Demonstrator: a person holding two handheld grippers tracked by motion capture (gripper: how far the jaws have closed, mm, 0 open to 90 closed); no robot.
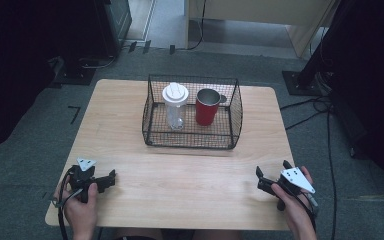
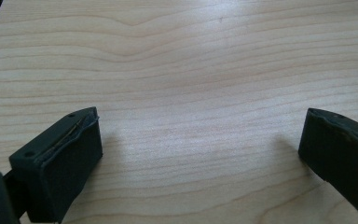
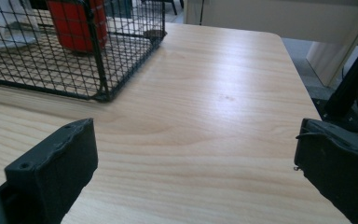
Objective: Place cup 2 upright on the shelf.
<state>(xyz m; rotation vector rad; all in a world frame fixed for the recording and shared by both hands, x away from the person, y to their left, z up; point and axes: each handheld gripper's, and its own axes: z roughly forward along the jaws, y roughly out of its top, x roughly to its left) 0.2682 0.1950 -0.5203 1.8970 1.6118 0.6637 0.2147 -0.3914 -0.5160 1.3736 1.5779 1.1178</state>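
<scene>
A black wire basket [image 1: 192, 140] stands at the middle back of the wooden table [image 1: 180, 175]. Inside it a clear bottle with a white lid [image 1: 174, 106] stands upright on the left, and a red cup with a metal inside [image 1: 207, 107] stands on the right. My left gripper [image 1: 109, 180] rests open at the near left corner, over bare wood [image 2: 200, 126]. At the near right my right gripper [image 1: 272, 169] is open, with its jaws wide apart and nothing between them [image 3: 195, 135]. Ahead and left of the right gripper are the basket's corner [image 3: 98, 70] and the red cup [image 3: 77, 23].
Bare tabletop lies between the basket and both grippers. The table's right edge [image 3: 303, 79] is close to the right gripper. Dark stands and cables [image 1: 320, 105] sit on the grey floor around the table, with a pale cabinet [image 1: 260, 12] behind it.
</scene>
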